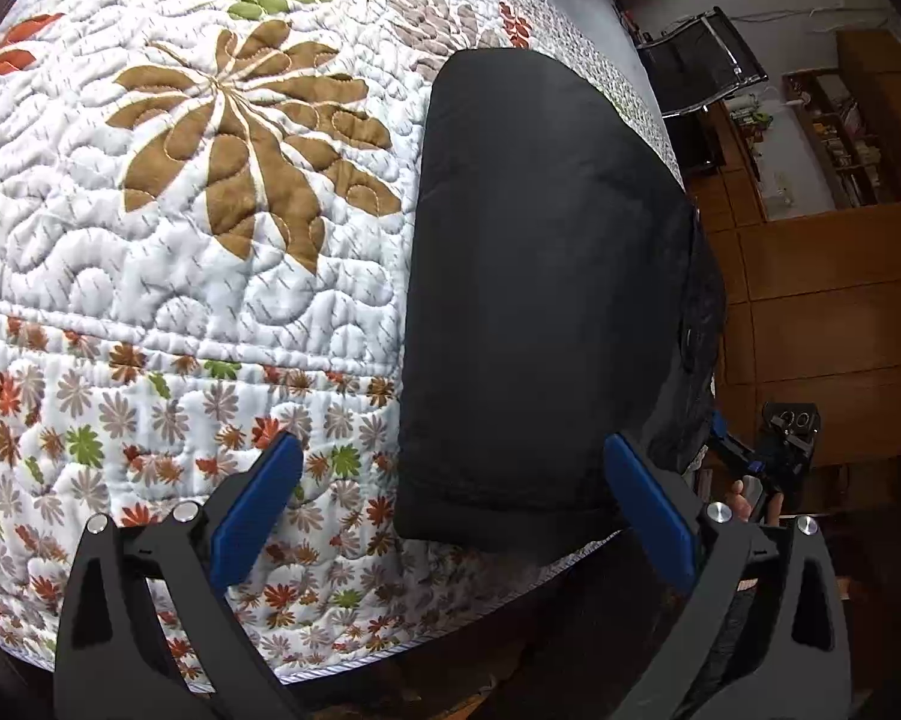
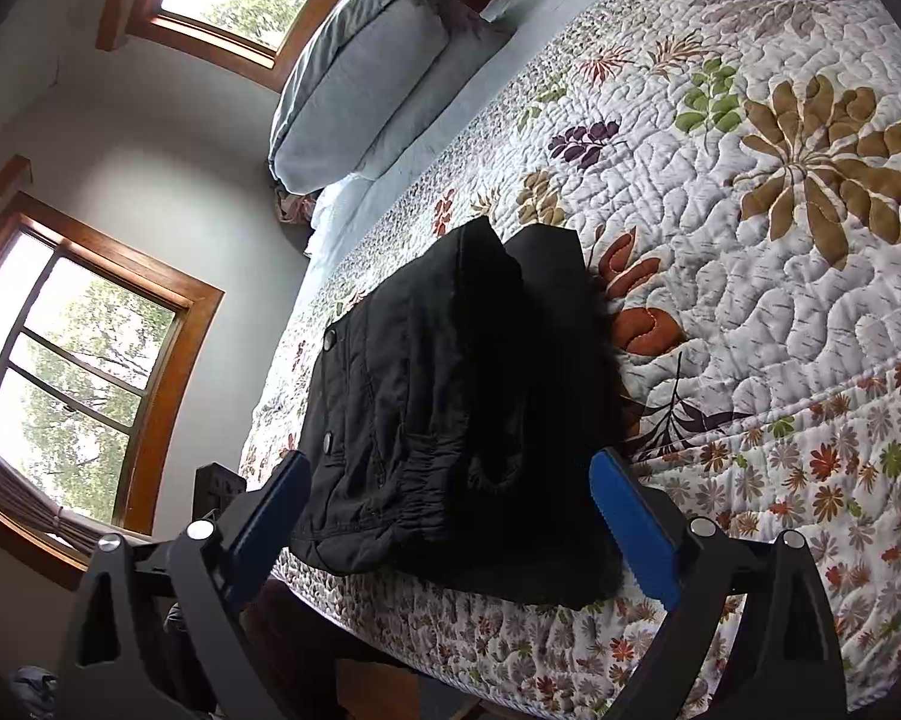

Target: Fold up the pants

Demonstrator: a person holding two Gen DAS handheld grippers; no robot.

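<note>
The black pants [image 1: 540,276] lie folded into a thick bundle on the floral quilt [image 1: 180,300], near the bed's front edge. In the right wrist view the same pants [image 2: 426,396] show their elastic waistband and two snap buttons on the near left side. My left gripper [image 1: 453,468] stands open just in front of the bundle's near end, blue pads apart and pressing on nothing. My right gripper [image 2: 450,486] is open wide too, its pads on either side of the waistband end without pressing on the cloth. The right gripper [image 1: 774,450] also shows at the far right of the left wrist view.
Grey pillows [image 2: 360,78] and a pale sheet lie at the head of the bed. Two wood-framed windows [image 2: 84,372] fill the wall on the left. Wooden cabinets and shelves [image 1: 840,276] and a black chair [image 1: 702,60] stand beyond the bed's far side.
</note>
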